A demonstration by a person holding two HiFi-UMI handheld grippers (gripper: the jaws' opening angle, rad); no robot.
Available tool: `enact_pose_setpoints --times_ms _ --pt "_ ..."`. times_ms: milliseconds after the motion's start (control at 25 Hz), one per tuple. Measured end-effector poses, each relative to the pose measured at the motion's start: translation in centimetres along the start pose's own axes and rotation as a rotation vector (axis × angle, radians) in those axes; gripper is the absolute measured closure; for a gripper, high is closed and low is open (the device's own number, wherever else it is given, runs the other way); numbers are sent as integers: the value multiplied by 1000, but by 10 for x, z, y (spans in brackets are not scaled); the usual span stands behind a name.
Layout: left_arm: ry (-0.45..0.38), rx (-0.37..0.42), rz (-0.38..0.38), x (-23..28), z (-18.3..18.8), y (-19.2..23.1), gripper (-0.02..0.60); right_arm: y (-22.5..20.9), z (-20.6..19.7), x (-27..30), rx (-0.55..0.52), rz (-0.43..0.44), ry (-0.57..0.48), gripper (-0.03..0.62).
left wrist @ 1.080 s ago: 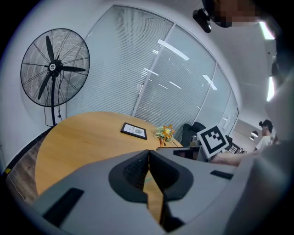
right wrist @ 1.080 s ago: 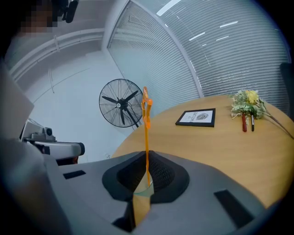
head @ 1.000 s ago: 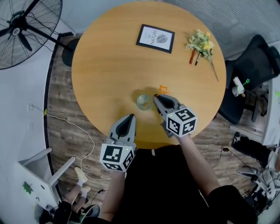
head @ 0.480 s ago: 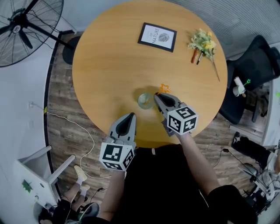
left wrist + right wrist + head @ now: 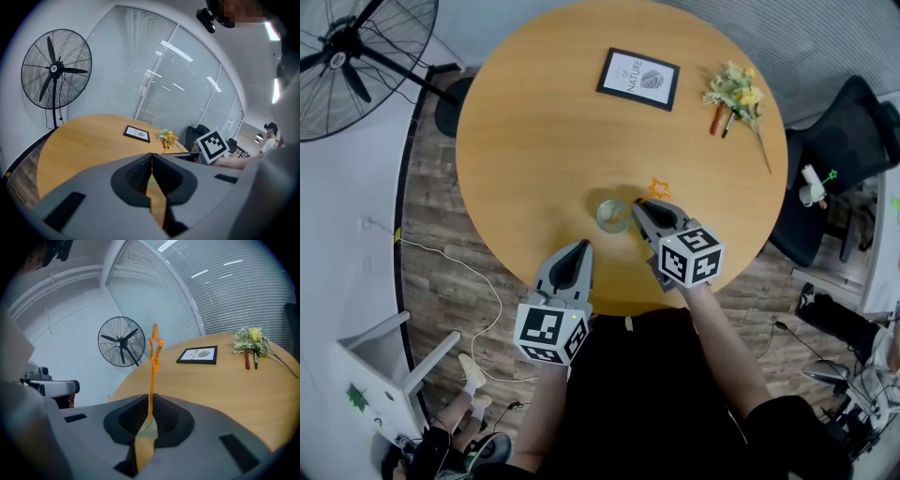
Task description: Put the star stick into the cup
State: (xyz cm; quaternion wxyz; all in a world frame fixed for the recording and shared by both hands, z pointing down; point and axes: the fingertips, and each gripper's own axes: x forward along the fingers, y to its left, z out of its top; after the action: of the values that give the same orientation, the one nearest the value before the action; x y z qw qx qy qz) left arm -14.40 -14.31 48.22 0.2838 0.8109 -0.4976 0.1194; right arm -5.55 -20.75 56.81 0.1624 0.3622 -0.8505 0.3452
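My right gripper has its jaws pressed tight on the star stick. I hold the thin orange stick low down, so the star stands up high and free. That way the bottom end can go in first. The stick leans a bit, with the star end tipped away from the cup. The bottom end points down at the cup's open top, just in front of my jaws. I think it is going in now, but I cannot tell if it touches the bottom yet.

My left gripper has its jaws closed together with nothing in them. It waits near the edge of the table, a little way from the cup. I think it is kept back so it does not bump the cup.

The cup stands close to me, so I can reach it with ease. The other things sit far across the table, out of my way.

Now I count. There is one cup and one star stick. There are two grippers. There is one picture frame, one bunch of flowers and two pens beside the flowers. On the floor there is one big fan and one black chair
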Motion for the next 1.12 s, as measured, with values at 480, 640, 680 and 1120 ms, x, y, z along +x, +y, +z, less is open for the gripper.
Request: enact_pose_setpoints --times_ms 480,640,680,1120 --pt "3 6 3 -4 0 -1 581 -1 -1 -3 14 -1 0 533" --pt "1 10 1 -3 1 -2 581 -2 0 -5 12 -1 -6 525" --pt "0 11 0 -3 1 -2 581 -2 1 -6 10 -1 -7 522" --pt "-16 32 -25 -12 4 -10 581 1 -1 -20 11 -26 -26 514"
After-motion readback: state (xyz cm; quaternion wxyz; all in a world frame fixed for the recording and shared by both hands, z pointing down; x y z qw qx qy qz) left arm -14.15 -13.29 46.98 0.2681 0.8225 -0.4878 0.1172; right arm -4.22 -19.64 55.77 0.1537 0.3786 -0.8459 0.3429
